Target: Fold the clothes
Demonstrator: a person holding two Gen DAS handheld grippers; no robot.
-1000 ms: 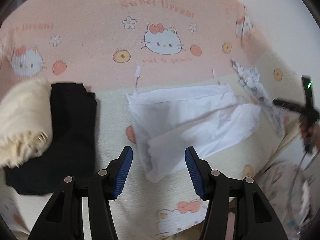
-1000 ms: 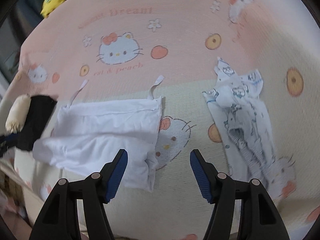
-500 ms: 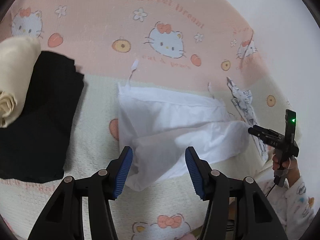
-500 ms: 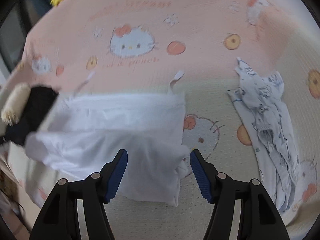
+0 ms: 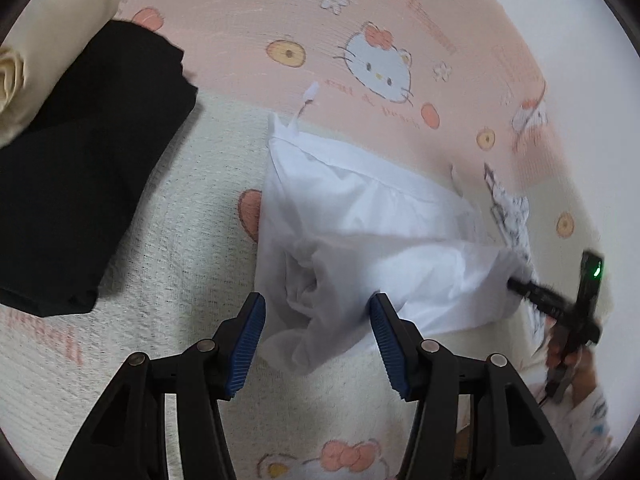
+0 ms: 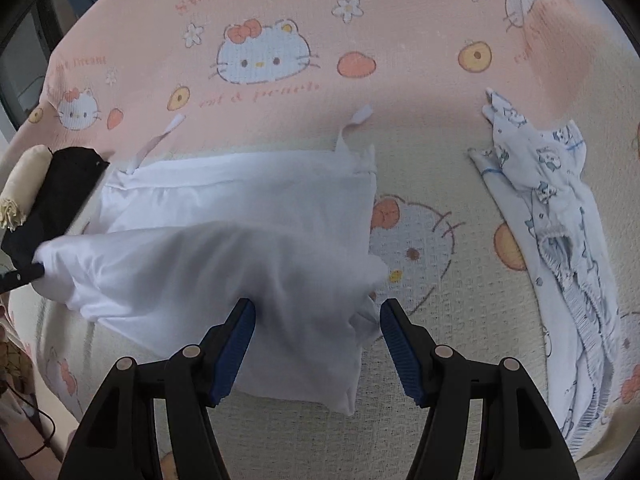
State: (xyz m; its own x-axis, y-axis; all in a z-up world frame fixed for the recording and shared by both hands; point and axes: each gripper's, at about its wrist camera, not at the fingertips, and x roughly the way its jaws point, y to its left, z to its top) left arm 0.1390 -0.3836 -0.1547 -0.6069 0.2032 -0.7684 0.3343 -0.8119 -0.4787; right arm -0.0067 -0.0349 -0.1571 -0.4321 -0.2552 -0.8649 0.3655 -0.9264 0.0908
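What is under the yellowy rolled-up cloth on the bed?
The cream cloth lies on a folded black garment, which rests on the cartoon-cat blanket. Whatever the black garment covers cannot be seen.

Under me lies a bed cover (image 6: 420, 128), pink at its far edge, cream nearer, printed with cartoon cats; white wall (image 5: 560, 20) beyond.

Ahead of your left claw (image 5: 316, 334) the strapped garment (image 5: 360, 216) lies on the blanket (image 5: 180, 240), its near corner between the open jaws. To that claw's left sits the folded dark garment (image 5: 80, 168), with a rolled cloth (image 5: 36, 60) on its far edge. Your right claw (image 6: 318, 340) straddles the garment's other near corner; the printed garment (image 6: 560, 232) lies off to its right.
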